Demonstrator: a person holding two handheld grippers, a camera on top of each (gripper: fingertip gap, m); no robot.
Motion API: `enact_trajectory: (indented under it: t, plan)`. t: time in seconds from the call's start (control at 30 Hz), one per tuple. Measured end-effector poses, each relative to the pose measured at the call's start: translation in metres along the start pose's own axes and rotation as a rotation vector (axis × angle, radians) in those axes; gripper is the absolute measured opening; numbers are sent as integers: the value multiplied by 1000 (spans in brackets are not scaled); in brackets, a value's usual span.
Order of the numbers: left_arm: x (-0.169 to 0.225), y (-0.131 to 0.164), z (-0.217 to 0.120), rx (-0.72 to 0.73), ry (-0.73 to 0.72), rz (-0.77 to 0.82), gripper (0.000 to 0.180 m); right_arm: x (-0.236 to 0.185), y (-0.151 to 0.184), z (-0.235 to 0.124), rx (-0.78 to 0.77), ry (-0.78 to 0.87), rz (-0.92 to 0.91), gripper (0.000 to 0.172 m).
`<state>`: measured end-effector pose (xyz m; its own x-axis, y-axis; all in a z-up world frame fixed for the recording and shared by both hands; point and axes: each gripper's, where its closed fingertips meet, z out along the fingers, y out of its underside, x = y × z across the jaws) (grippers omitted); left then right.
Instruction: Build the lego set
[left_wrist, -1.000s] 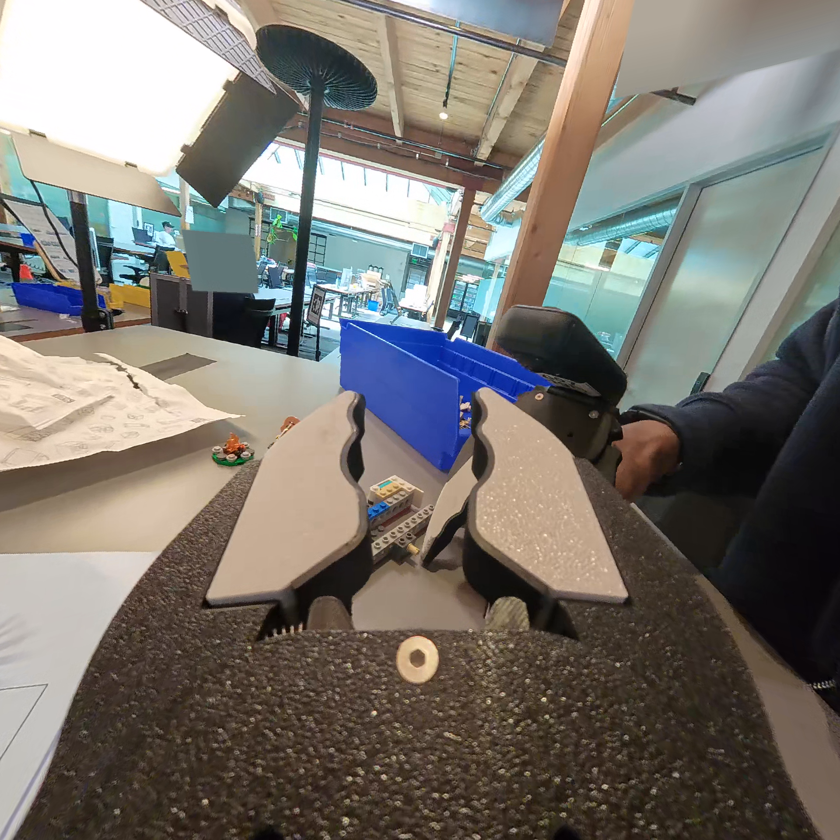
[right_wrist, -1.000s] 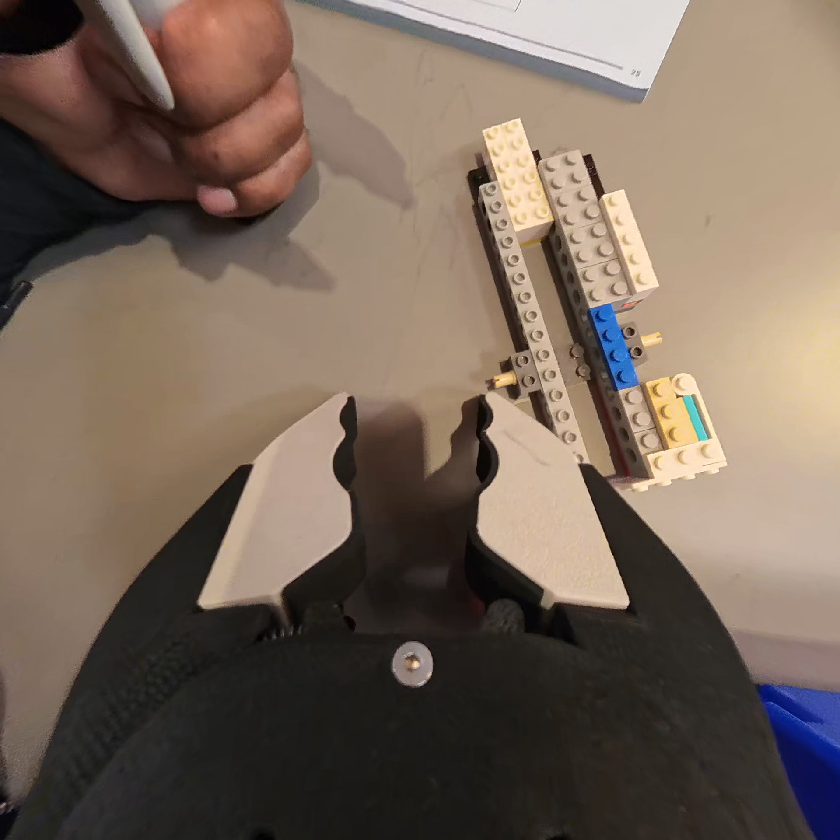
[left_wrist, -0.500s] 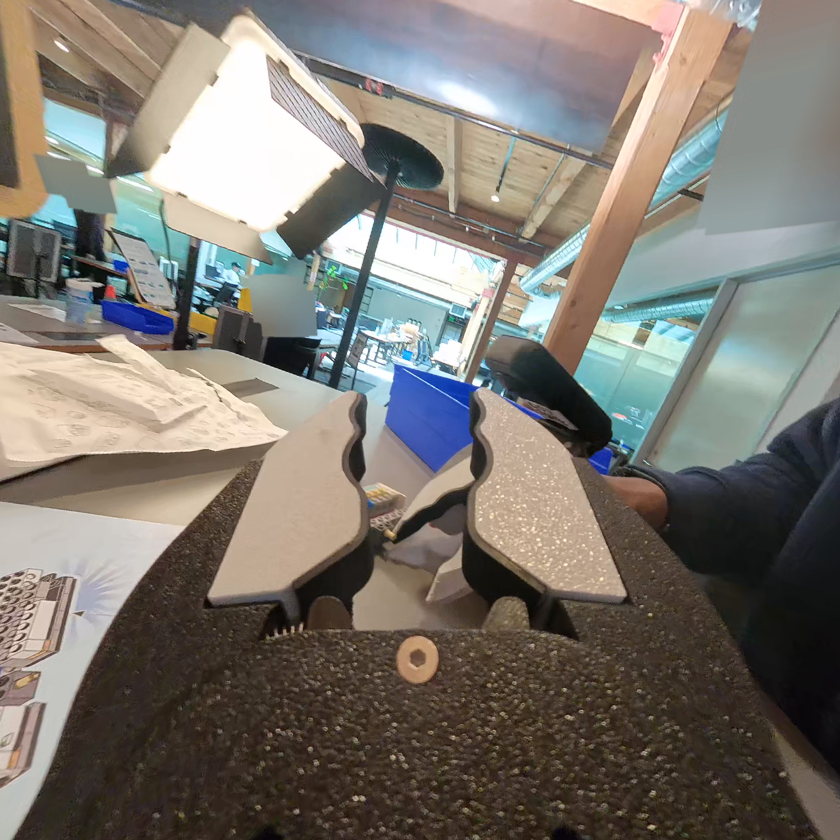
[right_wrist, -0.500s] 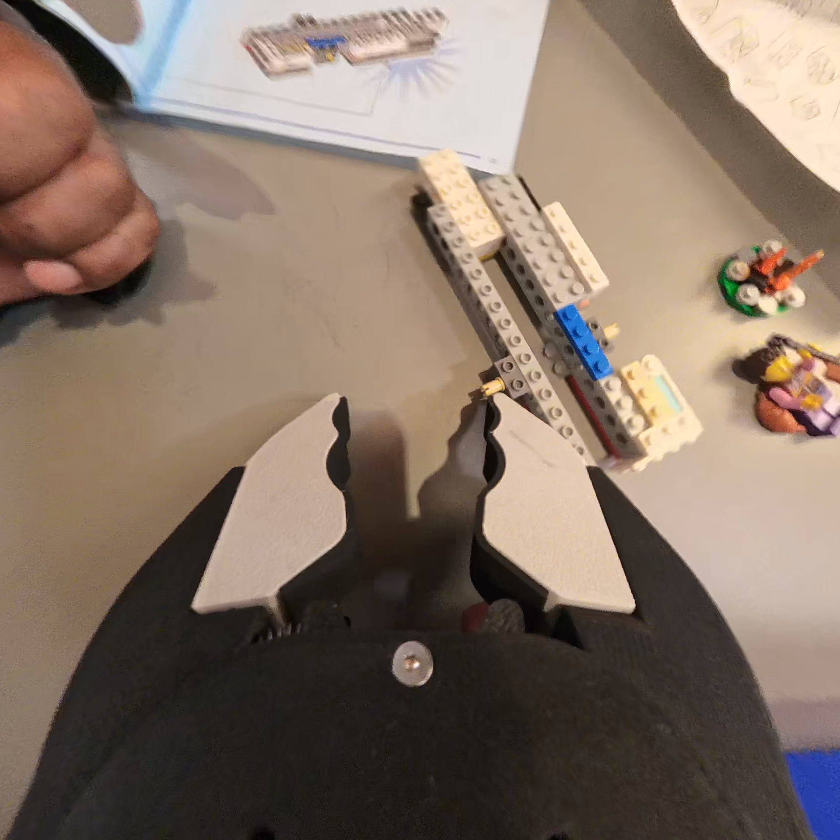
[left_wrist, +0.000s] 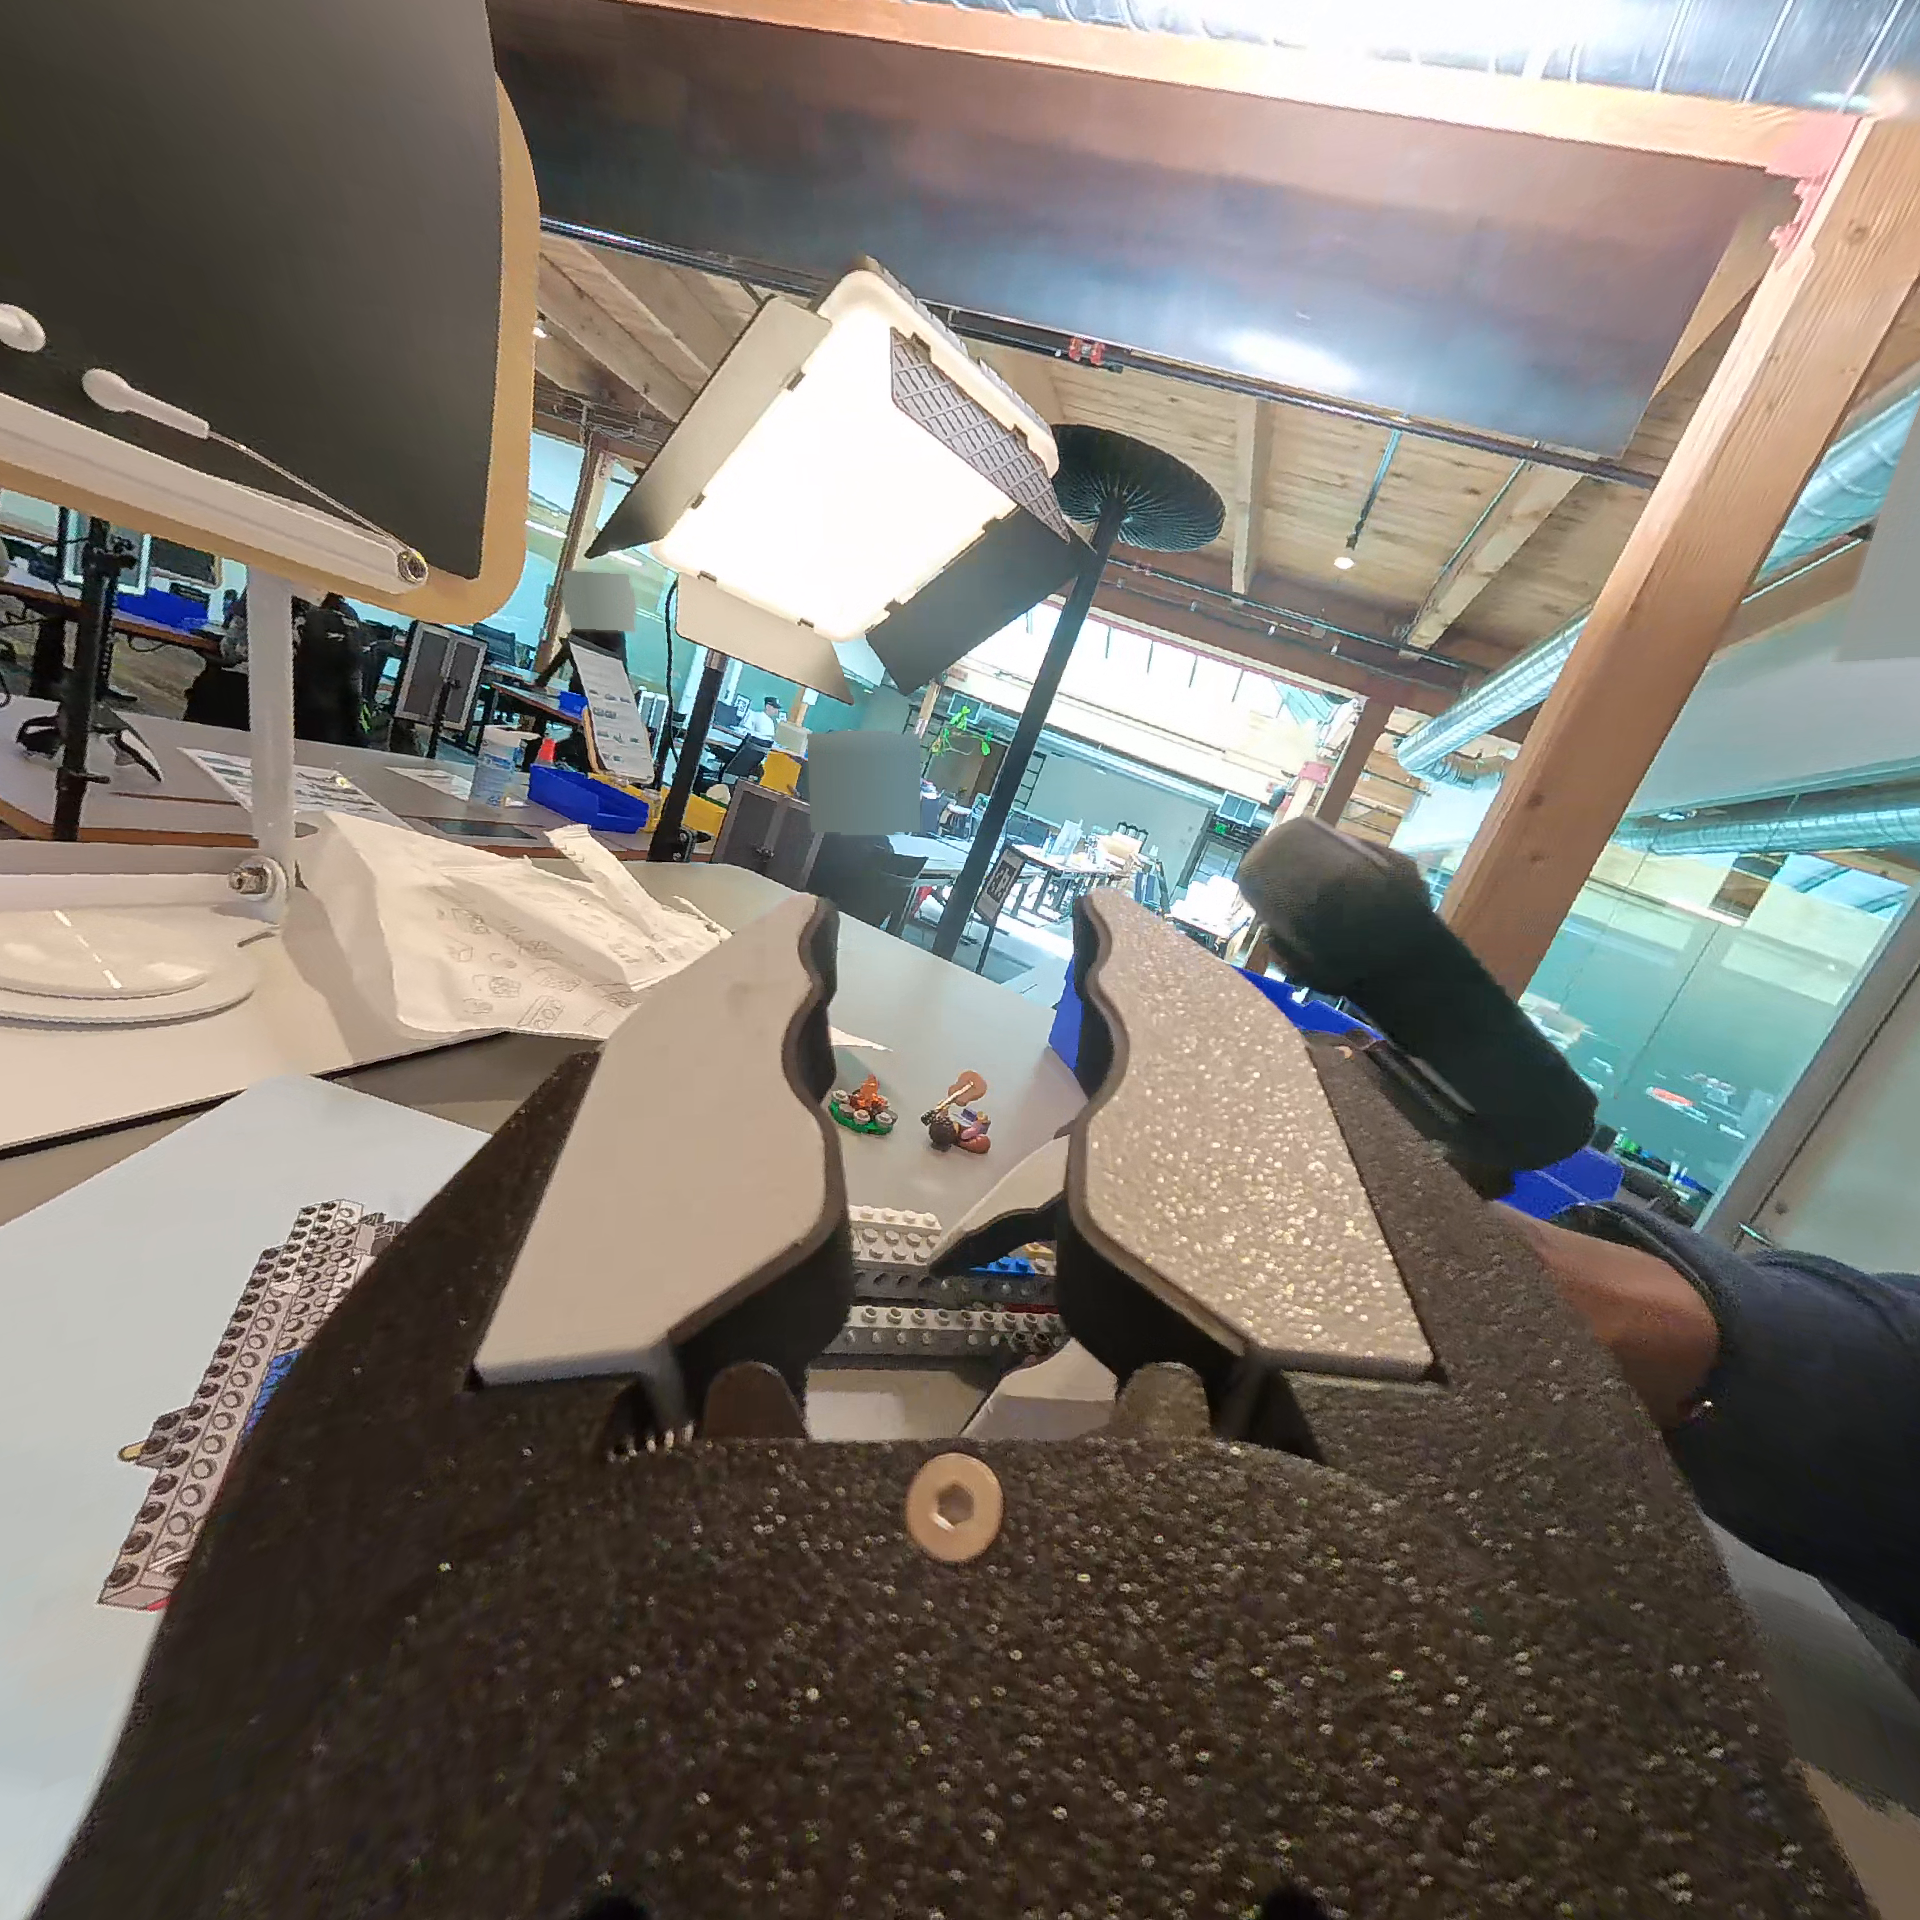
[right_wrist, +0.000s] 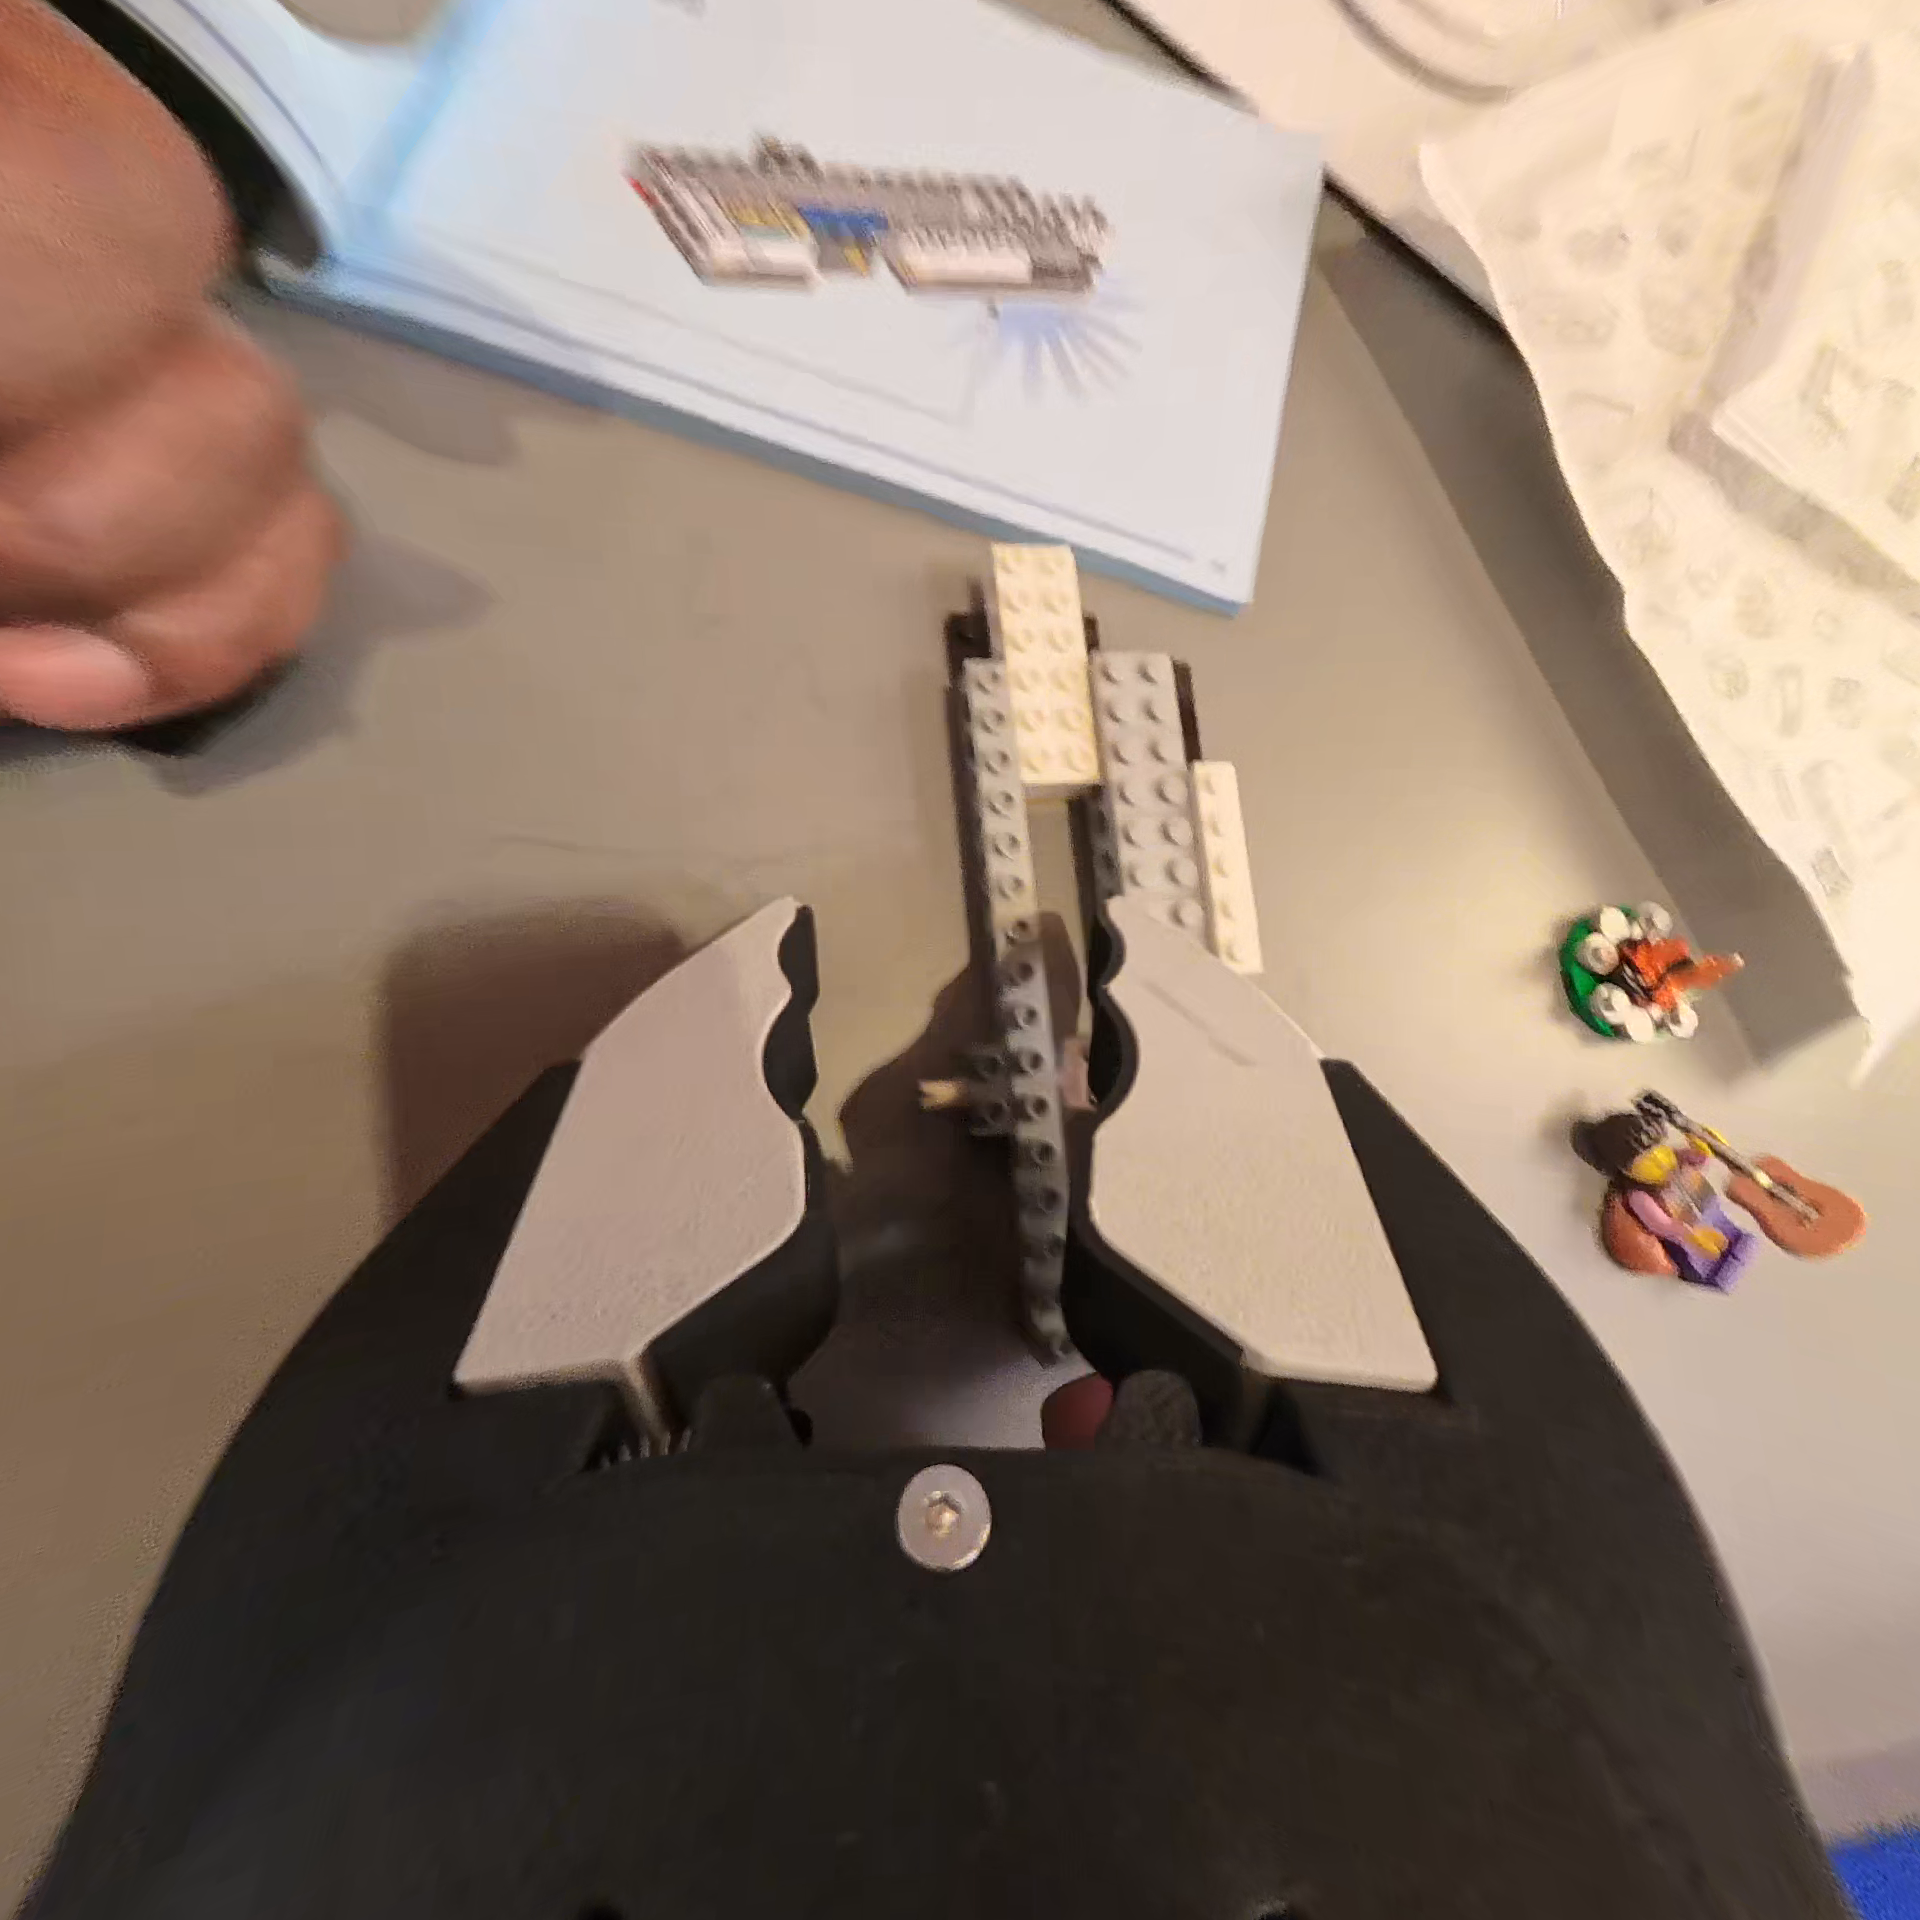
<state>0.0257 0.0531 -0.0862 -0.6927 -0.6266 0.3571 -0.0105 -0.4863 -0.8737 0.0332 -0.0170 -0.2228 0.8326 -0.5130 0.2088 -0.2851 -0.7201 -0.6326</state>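
Observation:
A grey, cream and blue brick model (right_wrist: 1049, 675) lies flat on the grey table (right_wrist: 520, 831). My right gripper (right_wrist: 951, 925) is open and low over its near end. The long grey beam (right_wrist: 1023, 1039) runs between its fingers. The right finger (right_wrist: 1226, 1143) covers the model's right part, and the left finger stands clear of the model. My left gripper (left_wrist: 951, 935) is open and empty, just short of the model (left_wrist: 904, 1247). The right gripper's finger (left_wrist: 997, 1205) shows over the model there. A hand (right_wrist: 125, 499) is at the left.
An open instruction booklet (right_wrist: 831, 312) lies beyond the model, also in the left wrist view (left_wrist: 156, 1299). A small green campfire piece (right_wrist: 1631, 977) and a figure with a guitar (right_wrist: 1704, 1195) sit at the right. A crumpled white paper bag (right_wrist: 1714, 416), a blue bin (left_wrist: 1558, 1184) and a lamp (left_wrist: 852, 488) stand around. Across from one pair of fingers to the other is roughly 15 centimeters. The small green campfire piece (right_wrist: 1631, 977) is about 12 centimeters from my right fingertips and 25 centimeters from my left.
My right gripper has moved forward over the model, so the grey beam now lies between its fingers. The left gripper's view has swung left and tilted up. Both stay open.

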Motion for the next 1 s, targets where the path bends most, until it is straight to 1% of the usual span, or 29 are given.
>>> enact_trajectory:
  t: [0.13, 0.2, 0.27, 0.4, 0.47, 0.5, 0.57, 0.63, 0.7, 0.8, 0.9, 0.93, 1.0]
  plan:
    - [2, 1, 0, -9, -1, 22, 44, 33, 20, -6, -53, 118, 48, 49]
    - [2, 0, 0, -7, -4, 22, 44, 36, 20, -11, -28, 99, 71, 52]
    - [-1, 0, -1, -12, -24, 24, 44, 25, 9, -16, 51, 40, 100, 53]
    - [-10, -1, -3, -17, -93, 57, 44, -14, -31, -21, 261, -70, 49, 52]
    - [-15, -1, -4, -23, -133, 78, 44, -25, -50, -17, 330, -96, 31, 47]
    - [-17, -1, -5, -19, -153, 91, 44, -25, -55, -10, 317, -89, 16, 45]
    - [-20, -3, -7, -12, -174, 102, 44, -18, -52, 10, 215, -68, 7, 45]
    - [-20, -3, -6, -10, -175, 104, 44, -12, -45, 26, 121, -94, 45, 46]
    - [-20, -1, -6, -17, -179, 116, 44, 1, -40, 36, 64, -86, 91, 47]
    - [-17, 3, -2, -39, -169, 129, 44, 27, -30, 37, 11, -26, 150, 45]
    - [-19, 6, 0, -66, -188, 139, 44, 37, -23, 28, 28, -26, 208, 49]
    - [-22, 6, 1, -77, -201, 125, 44, 34, -27, 23, 67, -55, 226, 50]
    - [-28, 6, 4, -120, -238, 96, 44, 25, -45, 13, 193, -132, 269, 49]
